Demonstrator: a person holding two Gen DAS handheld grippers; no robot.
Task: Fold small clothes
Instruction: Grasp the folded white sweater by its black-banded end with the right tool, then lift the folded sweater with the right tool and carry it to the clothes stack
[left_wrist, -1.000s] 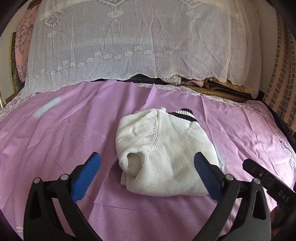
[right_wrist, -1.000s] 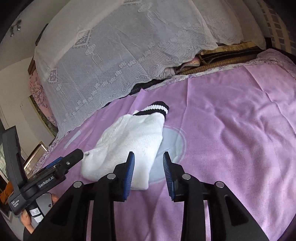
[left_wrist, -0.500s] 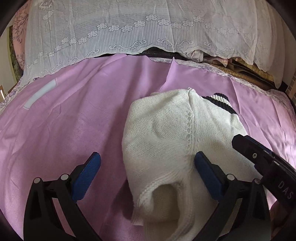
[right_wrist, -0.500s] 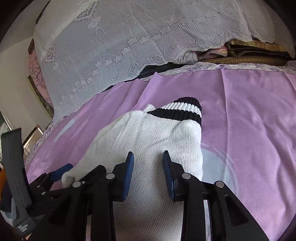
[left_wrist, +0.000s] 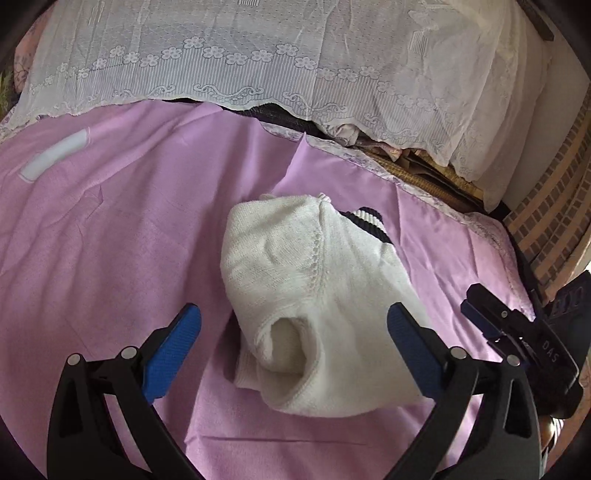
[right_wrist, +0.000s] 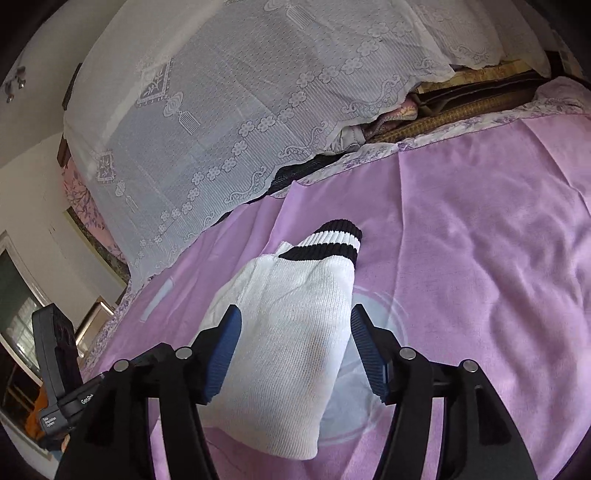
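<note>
A folded small white knit sweater (left_wrist: 314, 295) with a black-striped cuff lies on the pink-purple bed sheet (left_wrist: 110, 240). My left gripper (left_wrist: 293, 339) is open, its blue pads wide apart over the sweater's near end and empty. In the right wrist view the sweater (right_wrist: 291, 343) lies between the pads of my right gripper (right_wrist: 295, 350), which is open and holds nothing. The right gripper also shows at the right edge of the left wrist view (left_wrist: 517, 332).
A white lace cover (left_wrist: 295, 66) drapes over piled bedding at the head of the bed. A brick-pattern wall (left_wrist: 546, 221) is on the right. A pale printed circle (right_wrist: 376, 369) is on the sheet beside the sweater. Furniture (right_wrist: 33, 314) stands left of the bed.
My right gripper has opened wider over the sweater. My left gripper moved in over the sweater, then drew back a little. The sweater lies where it was.
</note>
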